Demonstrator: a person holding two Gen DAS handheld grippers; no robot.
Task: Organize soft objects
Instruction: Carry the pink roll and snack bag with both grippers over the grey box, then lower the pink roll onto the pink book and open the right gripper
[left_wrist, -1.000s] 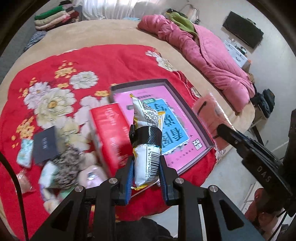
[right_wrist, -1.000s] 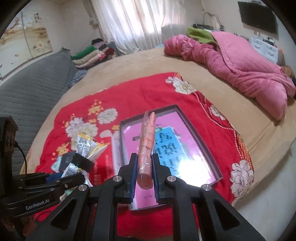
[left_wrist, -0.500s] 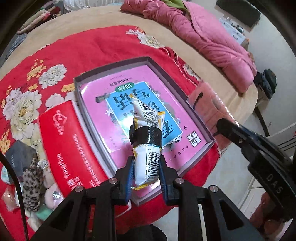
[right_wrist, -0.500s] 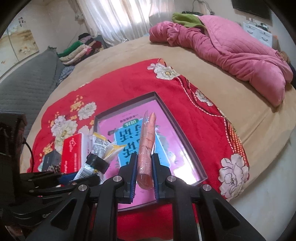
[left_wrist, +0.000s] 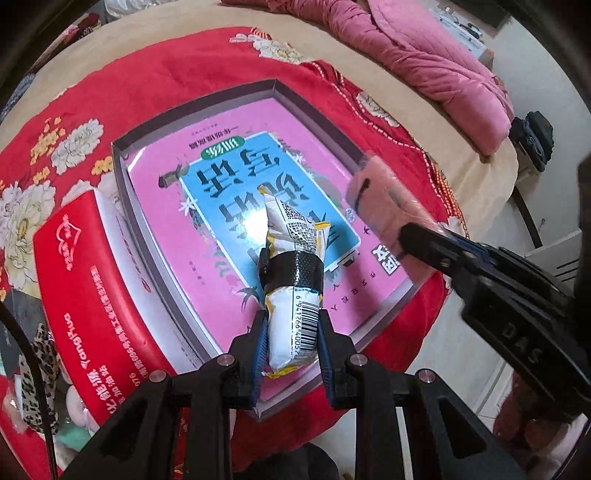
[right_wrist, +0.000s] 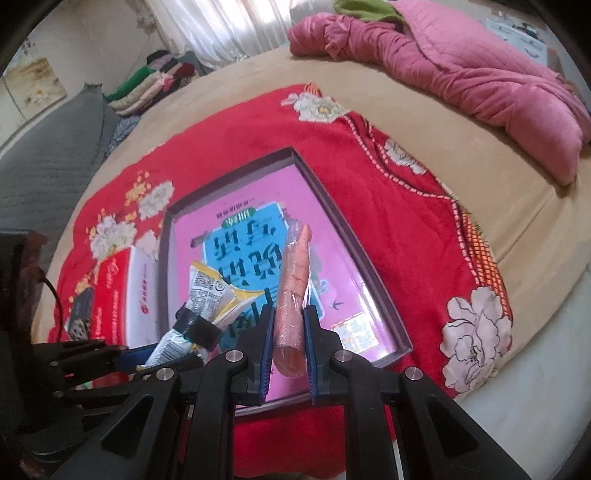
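Observation:
My left gripper (left_wrist: 291, 325) is shut on a white and yellow snack packet (left_wrist: 293, 280) with a black tape band, held over the grey box (left_wrist: 122, 155) with a pink printed bottom. My right gripper (right_wrist: 289, 332) is shut on a flat pink pack in clear wrap (right_wrist: 293, 291), held edge-on over the same box (right_wrist: 369, 258). The pink pack also shows in the left wrist view (left_wrist: 391, 218) at the box's right rim. The snack packet shows in the right wrist view (right_wrist: 207, 299), left of the right gripper.
A red tissue pack (left_wrist: 92, 295) lies left of the box on the red flowered cloth (left_wrist: 147, 74). A leopard-print item (left_wrist: 33, 376) and small soft items sit at the lower left. A pink quilt (right_wrist: 461, 74) lies on the far bed. Floor lies beyond the bed edge (left_wrist: 461, 369).
Both grippers have moved forward and lower over the box with their loads. The box now fills more of both views; the right gripper's pink pack has come nearer the box's right rim.

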